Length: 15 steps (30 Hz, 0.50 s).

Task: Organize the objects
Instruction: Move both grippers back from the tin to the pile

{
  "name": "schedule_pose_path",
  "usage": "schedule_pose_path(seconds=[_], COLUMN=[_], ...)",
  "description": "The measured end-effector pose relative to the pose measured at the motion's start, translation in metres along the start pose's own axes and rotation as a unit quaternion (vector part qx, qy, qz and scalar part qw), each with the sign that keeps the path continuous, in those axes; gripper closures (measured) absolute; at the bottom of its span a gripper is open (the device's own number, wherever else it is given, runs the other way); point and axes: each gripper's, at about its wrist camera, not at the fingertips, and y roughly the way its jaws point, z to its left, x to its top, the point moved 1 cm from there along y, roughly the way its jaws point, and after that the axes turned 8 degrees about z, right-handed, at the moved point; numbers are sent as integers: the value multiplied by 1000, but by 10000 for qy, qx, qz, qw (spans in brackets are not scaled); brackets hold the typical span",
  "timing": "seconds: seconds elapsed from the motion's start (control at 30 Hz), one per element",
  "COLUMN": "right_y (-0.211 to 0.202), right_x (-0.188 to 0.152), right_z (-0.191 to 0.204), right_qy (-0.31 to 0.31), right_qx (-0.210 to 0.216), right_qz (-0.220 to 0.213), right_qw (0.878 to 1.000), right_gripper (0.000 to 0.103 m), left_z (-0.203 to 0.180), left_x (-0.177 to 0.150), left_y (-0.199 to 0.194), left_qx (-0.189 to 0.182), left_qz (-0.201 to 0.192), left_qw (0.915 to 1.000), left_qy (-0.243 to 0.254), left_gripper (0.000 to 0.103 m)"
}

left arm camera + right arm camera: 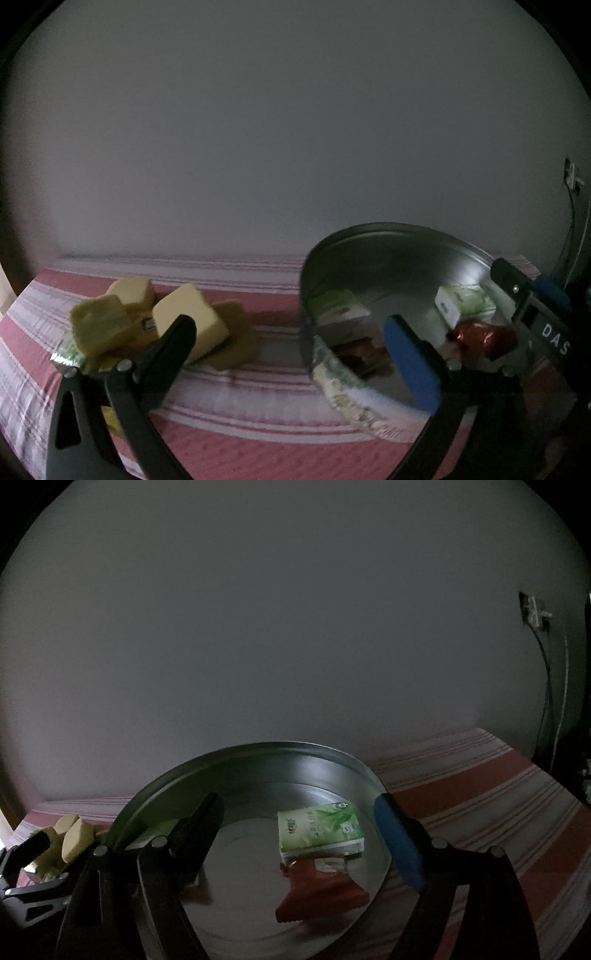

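Pink-and-white striped cloth covers the desk, with a plain grey wall behind it, and the light's pretty dim. Closest in, the left hand-held gripper has its jaws spread as wide as they go, nothing between them. The right hand-held gripper is also apart, jaws hanging over the metal bowl and not pinching anything.

Inside that one shiny round bowl: one green-and-white packet lying flat, and one red wrapper just in front of it, touching its near edge. The curved wall mirrors them, so it looks like more.

Off to the bowl's left on the cloth sits a loose pile: three pale yellow blocks bunched together, resting on something flat and tan, plus a green foil packet poking out at the near edge.
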Motion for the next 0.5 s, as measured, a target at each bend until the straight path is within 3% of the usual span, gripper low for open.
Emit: schedule_pose_path(seconds=[0.27, 0.5], right_y=[-11, -11], right_x=[-6, -8], right_z=[3, 3], right_qy=[215, 228], right_qx=[-174, -366], right_qz=[-528, -551], right_qw=[9982, 9975], right_gripper=[18, 18], left_z=[17, 42], left_x=[-11, -9], left_y=[3, 18], left_qx=[117, 215], left_qz=[-67, -105], left_qw=[9998, 9995], left_qy=[-161, -188], left_gripper=[0, 0])
